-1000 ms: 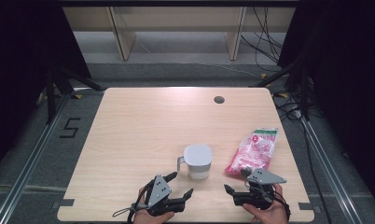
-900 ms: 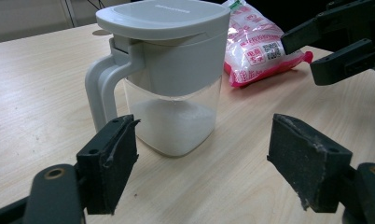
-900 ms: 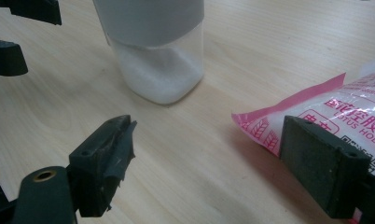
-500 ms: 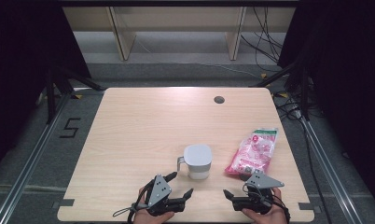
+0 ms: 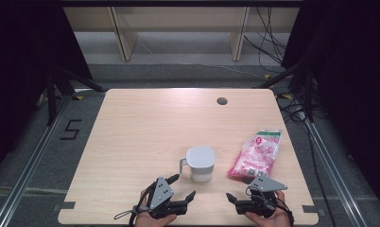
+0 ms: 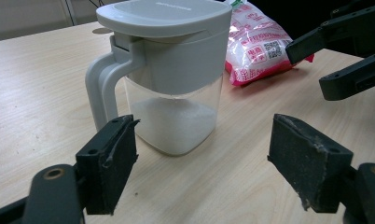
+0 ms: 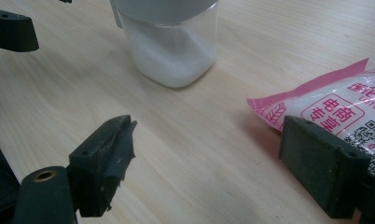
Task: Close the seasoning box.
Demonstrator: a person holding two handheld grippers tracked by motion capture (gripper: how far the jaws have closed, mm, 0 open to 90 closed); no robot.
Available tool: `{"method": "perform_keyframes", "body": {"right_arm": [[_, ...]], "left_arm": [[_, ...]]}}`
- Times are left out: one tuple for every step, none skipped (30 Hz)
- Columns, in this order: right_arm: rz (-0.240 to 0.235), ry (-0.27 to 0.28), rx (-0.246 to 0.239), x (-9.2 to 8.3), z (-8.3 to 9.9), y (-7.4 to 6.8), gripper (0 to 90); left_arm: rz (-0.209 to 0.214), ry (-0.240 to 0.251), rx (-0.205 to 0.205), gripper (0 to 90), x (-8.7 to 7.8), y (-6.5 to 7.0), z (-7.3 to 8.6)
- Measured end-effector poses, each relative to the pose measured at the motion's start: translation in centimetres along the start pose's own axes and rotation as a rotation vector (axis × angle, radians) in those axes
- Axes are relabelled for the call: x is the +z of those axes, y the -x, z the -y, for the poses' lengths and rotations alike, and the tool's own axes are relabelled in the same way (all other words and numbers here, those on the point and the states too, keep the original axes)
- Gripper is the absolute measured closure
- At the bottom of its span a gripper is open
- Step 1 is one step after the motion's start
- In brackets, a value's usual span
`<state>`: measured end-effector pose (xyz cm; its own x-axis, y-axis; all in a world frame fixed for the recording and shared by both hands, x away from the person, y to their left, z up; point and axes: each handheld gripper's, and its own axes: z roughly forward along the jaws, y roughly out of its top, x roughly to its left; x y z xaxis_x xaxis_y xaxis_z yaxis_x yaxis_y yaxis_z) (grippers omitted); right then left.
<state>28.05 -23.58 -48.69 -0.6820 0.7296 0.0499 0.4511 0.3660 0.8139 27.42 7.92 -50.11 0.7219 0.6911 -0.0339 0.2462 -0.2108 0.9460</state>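
Observation:
A clear jug (image 5: pixel 200 163) with a grey lid and handle stands upright near the table's front, with white granules in its bottom (image 6: pixel 174 123). A pink bag (image 5: pixel 256 153) of white granules lies flat to its right. My left gripper (image 5: pixel 183 186) is open just in front of the jug and a little to its left, with nothing between its jaws; its own view looks at the jug's handle (image 6: pixel 99 86). My right gripper (image 5: pixel 238 189) is open near the bag's near end, apart from it. In the right gripper view the jug (image 7: pixel 169 42) is ahead left and the bag (image 7: pixel 344 107) is right.
The wooden table (image 5: pixel 145 127) has a round cable hole (image 5: pixel 221 100) at the back right. Its front edge runs just under both hands. Cables and metal rails lie on the floor to the sides, and shelf legs (image 5: pixel 122 38) stand behind.
My right gripper has drawn back slightly toward the table's front edge. The left gripper, jug and bag have stayed put.

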Motion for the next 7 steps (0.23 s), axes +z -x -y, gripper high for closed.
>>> {"method": "perform_keyframes", "body": {"right_arm": [[0.000, 0.000, 0.000, 0.00, 0.00, 0.00, 18.9], [0.001, 0.000, 0.000, 0.00, 0.00, 0.00, 18.9], [0.001, 0.000, 0.000, 0.00, 0.00, 0.01, 18.9], [0.015, -0.004, 0.003, -0.08, 0.00, -0.03, 18.9], [0.016, -0.001, 0.001, -0.06, 0.01, -0.02, 18.9], [0.016, -0.001, 0.001, -0.06, 0.01, -0.02, 18.9], [0.016, -0.001, 0.001, -0.05, 0.02, -0.01, 18.9]], "left_arm": [[0.000, 0.000, 0.000, 22.6, 0.00, 0.00, 0.00], [0.005, 0.006, -0.004, 22.6, 0.04, -0.02, 0.02], [0.003, 0.006, -0.003, 22.6, 0.02, -0.04, 0.01], [0.002, 0.009, -0.006, 22.6, 0.02, -0.05, 0.01], [-0.001, 0.013, -0.008, 22.6, 0.04, -0.06, 0.01], [-0.001, 0.013, -0.011, 22.6, 0.02, -0.09, 0.00], [-0.005, 0.005, -0.010, 22.6, -0.07, -0.11, -0.05]]}}
